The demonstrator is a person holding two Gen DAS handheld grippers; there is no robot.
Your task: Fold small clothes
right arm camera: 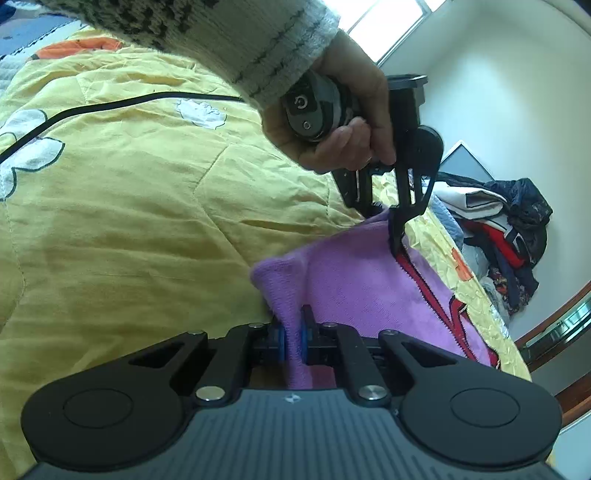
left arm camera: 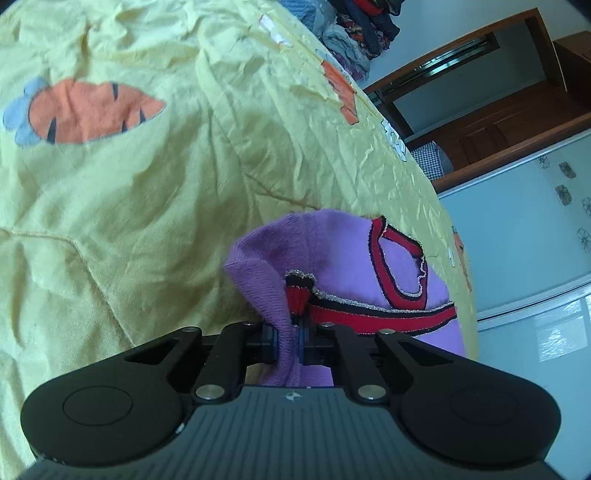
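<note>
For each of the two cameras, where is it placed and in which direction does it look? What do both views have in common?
Left wrist view: sits on the left gripper, looking forward along its fingers at the purple garment they pinch, across the yellow quilt toward a clothes pile; only the gripper itself shows.
Right wrist view: sits on the right gripper, pinching the same garment, facing the person's left hand with its knitted sleeve.
Shared: the purple garment and yellow quilt.
</note>
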